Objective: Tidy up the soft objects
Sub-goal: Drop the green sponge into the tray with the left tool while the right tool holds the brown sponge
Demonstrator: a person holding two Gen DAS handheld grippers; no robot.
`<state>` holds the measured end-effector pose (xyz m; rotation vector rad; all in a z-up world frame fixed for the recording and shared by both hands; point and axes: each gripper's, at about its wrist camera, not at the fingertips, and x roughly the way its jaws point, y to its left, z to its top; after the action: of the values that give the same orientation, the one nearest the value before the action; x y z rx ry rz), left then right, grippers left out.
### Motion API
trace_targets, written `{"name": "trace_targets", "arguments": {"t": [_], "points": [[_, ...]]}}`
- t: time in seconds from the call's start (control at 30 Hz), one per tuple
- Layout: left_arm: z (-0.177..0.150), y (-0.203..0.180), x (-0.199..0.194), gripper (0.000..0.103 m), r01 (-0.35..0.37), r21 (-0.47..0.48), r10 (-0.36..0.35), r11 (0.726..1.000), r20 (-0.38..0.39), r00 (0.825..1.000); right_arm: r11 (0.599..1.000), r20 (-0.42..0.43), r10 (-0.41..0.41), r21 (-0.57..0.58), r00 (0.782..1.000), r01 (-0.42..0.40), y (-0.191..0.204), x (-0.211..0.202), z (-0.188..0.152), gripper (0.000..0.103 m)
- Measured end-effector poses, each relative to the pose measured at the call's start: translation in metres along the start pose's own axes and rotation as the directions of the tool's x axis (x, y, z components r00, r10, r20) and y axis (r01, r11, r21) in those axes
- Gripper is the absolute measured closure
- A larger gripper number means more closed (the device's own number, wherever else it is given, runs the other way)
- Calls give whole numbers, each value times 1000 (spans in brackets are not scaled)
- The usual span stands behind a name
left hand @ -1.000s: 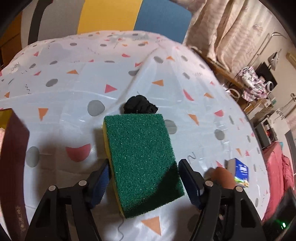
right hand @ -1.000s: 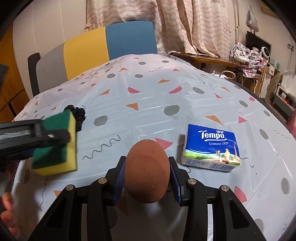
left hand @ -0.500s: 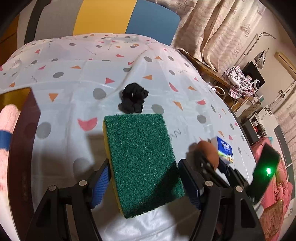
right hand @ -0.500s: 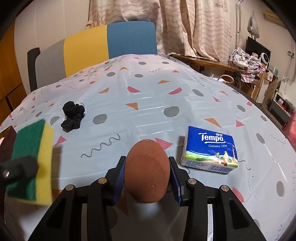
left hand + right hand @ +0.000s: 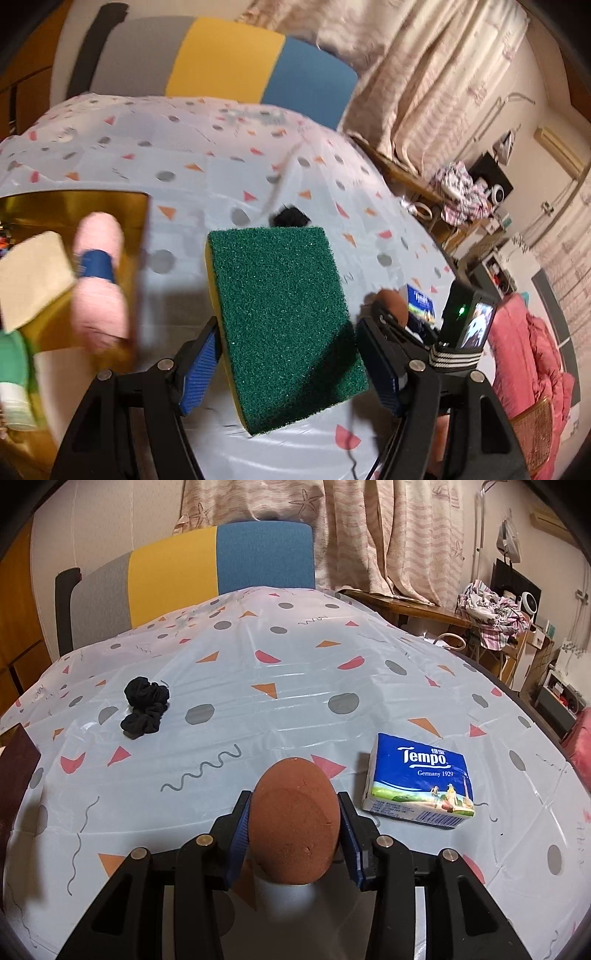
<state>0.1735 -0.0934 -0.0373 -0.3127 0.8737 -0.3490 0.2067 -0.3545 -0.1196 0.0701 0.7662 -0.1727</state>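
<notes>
My left gripper (image 5: 286,363) is shut on a green-and-yellow sponge (image 5: 284,321), held above the patterned tablecloth (image 5: 207,177). To its left is a gold-lined box (image 5: 74,206) holding a pink roll with a blue band (image 5: 98,280) and a beige pad (image 5: 31,273). My right gripper (image 5: 293,834) is shut on a brown egg-shaped sponge (image 5: 293,819), low over the cloth. A black scrunchie (image 5: 146,705) lies on the cloth at the left. A blue Tempo tissue pack (image 5: 419,779) lies just right of the right gripper. The scrunchie (image 5: 290,218) peeks out behind the green sponge.
A chair with grey, yellow and blue back panels (image 5: 207,568) stands behind the table. The dark box's corner (image 5: 14,768) shows at the left edge. Curtains, a cluttered desk (image 5: 491,605) and a pink quilt (image 5: 532,369) lie to the right.
My left gripper has carried the green sponge left and up, so the gold-lined box with its contents has come into view. The sponge has left the right wrist view. The right gripper has stayed still.
</notes>
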Motion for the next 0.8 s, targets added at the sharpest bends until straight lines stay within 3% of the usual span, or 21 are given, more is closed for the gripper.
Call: {"name": "trace_targets", "arguments": {"t": [0.2,0.4,0.8], "points": [[11,40,-27,30,-31,-60,33,998,30,999,1000,-2,-11,-13,1000,11,3,0,0,59],[20,91,-42,30,-108,-129,115,986,46,992,999,-3,-29,-32,1000,29,8,1,0,59],[42,179,-37,30,-269,-209,271,940,-21,962,997,-2,-49,-52,999,48,12,0,0,58]]}}
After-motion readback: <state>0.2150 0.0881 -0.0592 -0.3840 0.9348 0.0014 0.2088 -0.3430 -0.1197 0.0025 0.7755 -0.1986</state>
